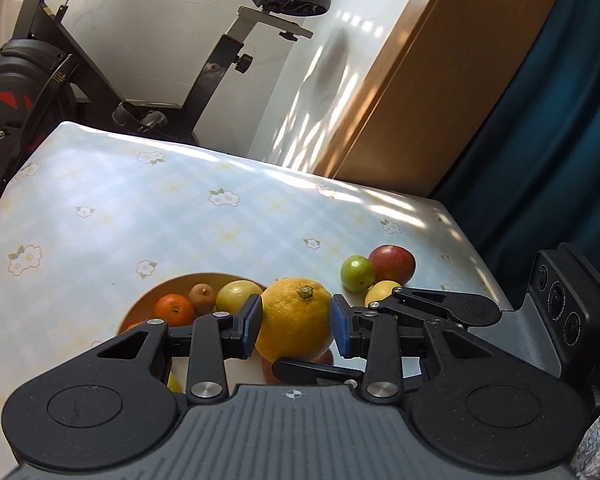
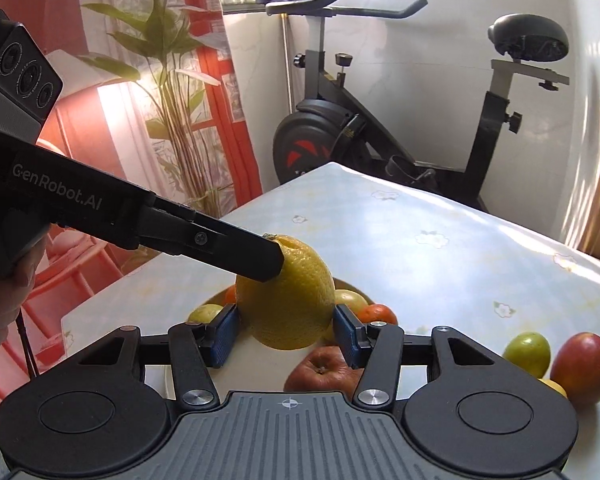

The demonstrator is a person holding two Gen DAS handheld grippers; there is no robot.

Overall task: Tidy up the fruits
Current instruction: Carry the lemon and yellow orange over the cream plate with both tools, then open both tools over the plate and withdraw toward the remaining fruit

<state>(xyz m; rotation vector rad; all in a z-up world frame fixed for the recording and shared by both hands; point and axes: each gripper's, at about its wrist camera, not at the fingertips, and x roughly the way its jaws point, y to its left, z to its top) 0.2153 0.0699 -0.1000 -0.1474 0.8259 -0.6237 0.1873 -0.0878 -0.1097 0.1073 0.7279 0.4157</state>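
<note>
Fruit sorting looks partly done, judging by how things lie. Left of the left gripper (image 1: 296,322), a shallow tan bowl (image 1: 148,300) already holds a small orange mandarin (image 1: 174,310), a dull brown round fruit (image 1: 203,297) and a pale yellow-green one (image 1: 236,295).

Between the jaws of both grippers sits the large yellow citrus (image 1: 296,320), pebbly-skinned, slightly pear-shaped, with a dry stem nub on top. In the left wrist view the blue ribbed pads (image 1: 251,326) press its flanks, so the left jaws are clamped on it. The right gripper (image 2: 286,334) brackets the same fruit lower down; its pads appear to touch the rind on both sides, so I read it as gripping too, though less surely. The citrus hangs clear of the checked, flower-printed tablecloth (image 1: 100,200), which looks glossy and wipeable.

Below the jaws a wrinkled red apple (image 2: 324,368) lies on the cloth. Right of the jaws, a smooth green fruit (image 1: 357,273), a glossy red apple (image 1: 392,264) and a small yellow fruit (image 1: 382,292) cluster together, touching, outside the bowl. Those, plus the held citrus, seem to be what remains to place.
</note>
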